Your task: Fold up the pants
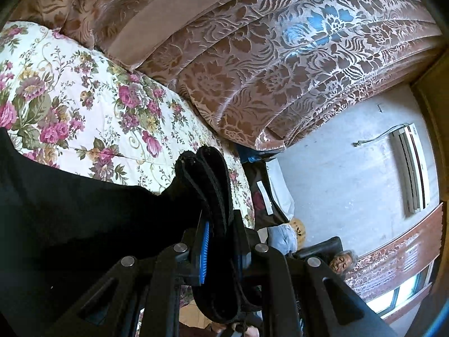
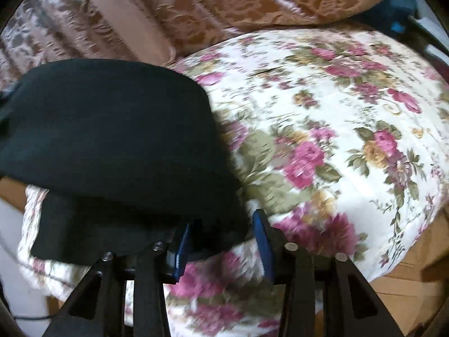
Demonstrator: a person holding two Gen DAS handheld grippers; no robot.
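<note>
we find the black pants (image 2: 112, 140) lying on the flowered bedspread (image 2: 336, 154), at its near left part in the right wrist view, already doubled so that an upper layer overlaps a lower one by the bed's edge. the left gripper (image 1: 217, 238) is clamped on a thick bunched band of the pants, seemingly the waistband, which stands up between its blue pads (image 1: 204, 252); from there the cloth runs away to the left and down, so the long axis lies leftward from those jaws. the right gripper (image 2: 221, 241) stands with its jaws apart, the near edge of the folded cloth lying just between and slightly left of them, not pinched. we judge the right one nearer the folded stack, the left one holding the free end. the brown patterned cushions (image 1: 280, 70) lie beyond the pants. the coming move appears to turn on carrying the held end across this axis onto the stack.
</note>
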